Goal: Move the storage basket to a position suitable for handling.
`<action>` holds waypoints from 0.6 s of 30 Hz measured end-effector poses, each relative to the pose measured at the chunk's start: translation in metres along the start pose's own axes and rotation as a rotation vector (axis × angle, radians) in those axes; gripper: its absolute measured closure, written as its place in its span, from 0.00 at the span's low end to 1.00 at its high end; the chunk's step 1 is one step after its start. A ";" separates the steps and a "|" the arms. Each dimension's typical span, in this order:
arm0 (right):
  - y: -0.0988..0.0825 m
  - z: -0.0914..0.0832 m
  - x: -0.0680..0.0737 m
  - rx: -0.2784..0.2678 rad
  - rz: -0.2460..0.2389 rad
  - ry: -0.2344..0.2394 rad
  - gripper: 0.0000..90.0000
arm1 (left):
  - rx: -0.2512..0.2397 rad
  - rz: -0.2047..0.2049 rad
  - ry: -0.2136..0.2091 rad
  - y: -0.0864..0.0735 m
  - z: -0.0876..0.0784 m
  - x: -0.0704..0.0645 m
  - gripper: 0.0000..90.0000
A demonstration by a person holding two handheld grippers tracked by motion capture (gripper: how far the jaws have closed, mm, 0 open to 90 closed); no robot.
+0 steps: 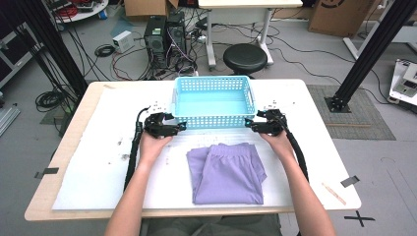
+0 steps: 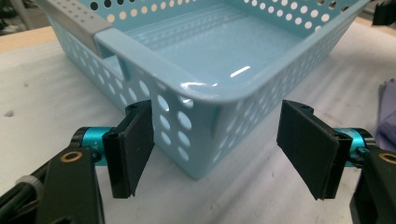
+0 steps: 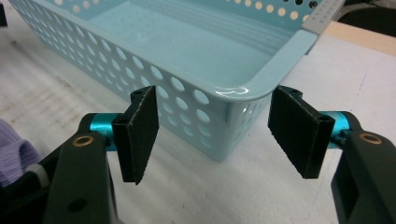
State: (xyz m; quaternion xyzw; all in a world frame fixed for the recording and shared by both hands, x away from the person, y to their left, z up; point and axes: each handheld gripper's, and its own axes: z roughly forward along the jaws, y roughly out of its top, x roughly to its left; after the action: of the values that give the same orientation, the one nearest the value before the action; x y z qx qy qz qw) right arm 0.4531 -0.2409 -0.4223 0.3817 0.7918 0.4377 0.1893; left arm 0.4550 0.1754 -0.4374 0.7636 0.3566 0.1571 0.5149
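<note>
A light blue plastic basket with perforated walls is set on the white sheet covering the table, near the middle of the far edge. Nothing is held inside it; its glossy floor is bare in both gripper views. Each of its two near corners is approached by a gripper. The left gripper is placed at the near left corner, and the right gripper at the near right corner. In the left gripper view, the left gripper is seen with its jaws spread wide, the basket's rounded corner standing between the black pads without being touched. The same is seen in the right gripper view: the right gripper is held spread, with the corner framed between the pads and a clear gap on each side. The symmetrical placement suggests that the basket is about to be gripped at both corners so that it can be moved level. A folded lilac garment is laid flat near the table's near edge, just in front of the basket, probably waiting to be put in.
</note>
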 end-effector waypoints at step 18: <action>0.002 -0.007 0.002 0.019 -0.026 -0.030 0.43 | 0.088 -0.012 -0.018 0.015 0.009 -0.010 0.30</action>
State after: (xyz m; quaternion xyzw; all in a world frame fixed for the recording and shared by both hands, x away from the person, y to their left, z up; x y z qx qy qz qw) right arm 0.4484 -0.2422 -0.4167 0.3796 0.7978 0.4220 0.2035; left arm 0.4591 0.1593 -0.4261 0.7847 0.3629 0.1313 0.4850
